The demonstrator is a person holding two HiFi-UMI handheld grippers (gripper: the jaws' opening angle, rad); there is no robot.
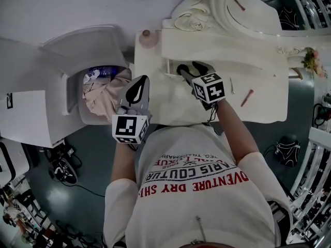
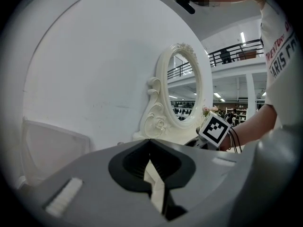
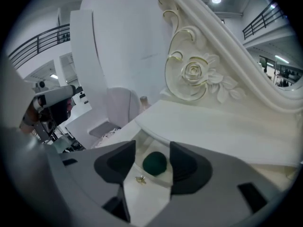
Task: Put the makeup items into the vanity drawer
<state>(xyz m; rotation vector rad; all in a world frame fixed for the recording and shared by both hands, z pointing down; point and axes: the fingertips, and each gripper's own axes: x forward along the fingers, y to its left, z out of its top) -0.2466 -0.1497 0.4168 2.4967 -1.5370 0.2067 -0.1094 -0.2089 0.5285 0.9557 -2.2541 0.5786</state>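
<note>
The jaws of the right gripper [image 3: 152, 148] stood moderately apart around a small dark green round makeup item [image 3: 155, 163]. It lay low at the centre of the right gripper view, inside the shallow white vanity drawer [image 1: 169, 71]. A sliver of pale drawer showed on each side of it, so it looked freed rather than pinched. The jaws of the left gripper [image 2: 150, 144] were pressed together on nothing, and it was held off the table's left edge in the head view.

The placing step looked nearly finished. The right gripper would do best to draw straight back out of the drawer with its jaws apart, so that neither pad rolls the round item or catches the overhanging shelf above.

A slim red pencil [image 1: 247, 97] and a thin silvery stick [image 1: 232, 85] lay on the cream vanity tabletop [image 1: 269, 107] at centre right, and were probably next. An ornate cream mirror [image 1: 258, 14] rose at upper right. At left, a white tub chair [image 1: 77, 50] holding beige cloth [image 1: 106, 99] sat on a dark grey floor [image 1: 88, 159].
</note>
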